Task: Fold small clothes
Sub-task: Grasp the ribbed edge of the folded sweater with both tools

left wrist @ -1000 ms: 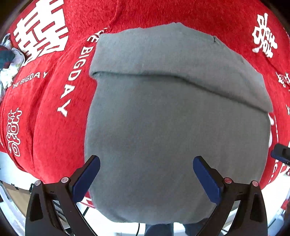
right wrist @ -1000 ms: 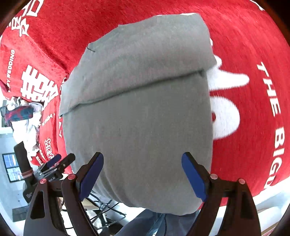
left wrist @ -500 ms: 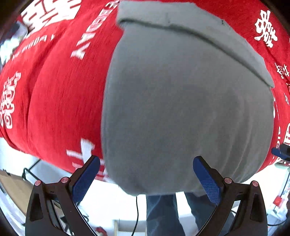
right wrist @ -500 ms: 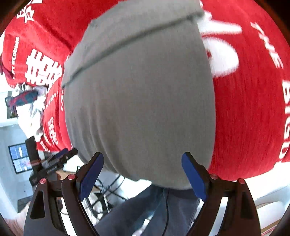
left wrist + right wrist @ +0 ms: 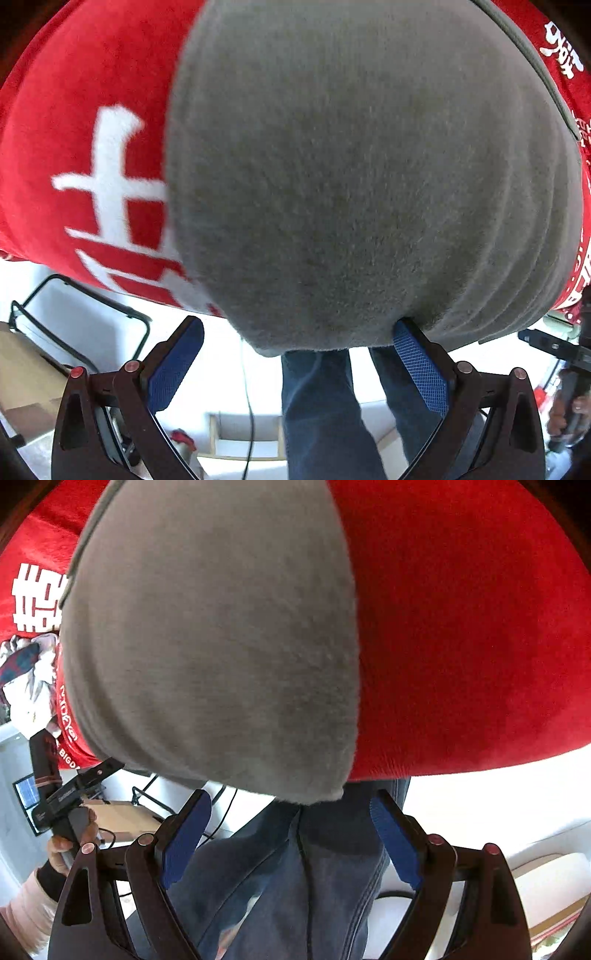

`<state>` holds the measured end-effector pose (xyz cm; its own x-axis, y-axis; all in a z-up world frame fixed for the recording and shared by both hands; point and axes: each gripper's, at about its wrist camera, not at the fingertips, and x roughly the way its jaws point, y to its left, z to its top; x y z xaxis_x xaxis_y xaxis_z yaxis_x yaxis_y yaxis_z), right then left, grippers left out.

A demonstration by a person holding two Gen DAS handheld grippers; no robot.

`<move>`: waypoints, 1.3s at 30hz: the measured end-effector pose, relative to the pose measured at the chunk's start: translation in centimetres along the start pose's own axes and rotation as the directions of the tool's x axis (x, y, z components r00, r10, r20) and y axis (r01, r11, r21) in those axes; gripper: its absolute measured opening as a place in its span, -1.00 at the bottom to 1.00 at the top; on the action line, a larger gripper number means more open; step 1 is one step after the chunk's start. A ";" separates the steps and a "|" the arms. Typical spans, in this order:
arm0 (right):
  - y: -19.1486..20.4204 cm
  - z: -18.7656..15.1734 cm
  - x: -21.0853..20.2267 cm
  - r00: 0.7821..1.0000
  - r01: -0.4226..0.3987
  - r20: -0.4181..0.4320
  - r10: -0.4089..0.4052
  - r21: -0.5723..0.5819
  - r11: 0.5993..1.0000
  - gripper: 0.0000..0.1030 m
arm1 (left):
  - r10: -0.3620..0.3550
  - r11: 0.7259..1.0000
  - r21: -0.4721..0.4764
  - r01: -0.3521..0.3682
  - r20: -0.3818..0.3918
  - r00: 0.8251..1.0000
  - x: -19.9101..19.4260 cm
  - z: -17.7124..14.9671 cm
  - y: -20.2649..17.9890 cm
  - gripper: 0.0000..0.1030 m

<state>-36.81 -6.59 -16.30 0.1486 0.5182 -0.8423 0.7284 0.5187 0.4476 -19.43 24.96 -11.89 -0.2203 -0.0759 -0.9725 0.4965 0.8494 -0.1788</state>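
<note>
Two open grippers at the near hem of one gray garment.

We find the gray garment (image 5: 351, 177) lying flat on the red cloth (image 5: 92, 110), its near hem at the table edge. Left gripper (image 5: 295, 365) and right gripper (image 5: 288, 838) both stand wide and hold nothing, though one left pad seems to touch the hem. We judge the fabric soft, light and limp: we should pinch both near corners and lift them evenly.

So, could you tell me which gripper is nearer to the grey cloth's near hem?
Left. The left gripper has one of its fingers at the grey cloth hem; the right gripper sits open just short of its corner.
</note>
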 end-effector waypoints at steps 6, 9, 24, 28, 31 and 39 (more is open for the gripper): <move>0.0 0.0 1.2 0.998 -0.069 -0.009 0.069 0.009 0.998 0.23 | -0.047 0.999 0.020 0.046 0.016 0.999 -0.2 -0.7 -0.5 0.73; 0.1 -0.6 0.6 0.996 -0.093 -0.008 0.093 0.031 0.995 -0.73 | -0.086 0.996 0.036 0.086 0.006 0.996 -0.8 -1.2 -0.9 0.13; 6.1 3.2 -11.7 0.870 -0.448 0.196 0.451 -0.063 0.892 -0.82 | -0.344 0.934 0.159 0.320 0.157 0.926 -13.7 2.9 -2.9 -0.74; 6.8 8.4 -13.7 0.862 -0.438 0.242 0.444 -0.083 0.895 -0.82 | -0.339 0.938 0.160 0.308 0.232 0.912 -15.3 8.1 -4.0 -0.74; 6.9 11.0 -14.3 0.863 -0.433 0.261 0.432 -0.058 0.899 -0.82 | -0.325 0.944 0.145 0.296 0.268 0.907 -15.2 11.6 -5.1 -0.74; 8.2 16.1 -16.5 0.790 -0.541 0.327 0.518 -0.022 0.840 -0.82 | -0.315 0.949 0.113 0.294 0.318 0.894 -16.0 17.1 -6.6 -0.74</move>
<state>-22.56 -21.81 -3.58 0.7133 0.4561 -0.5321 0.5167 0.1707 0.8390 -4.79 11.63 2.29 -0.0861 -0.5017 -0.8607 0.5017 0.7246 -0.4725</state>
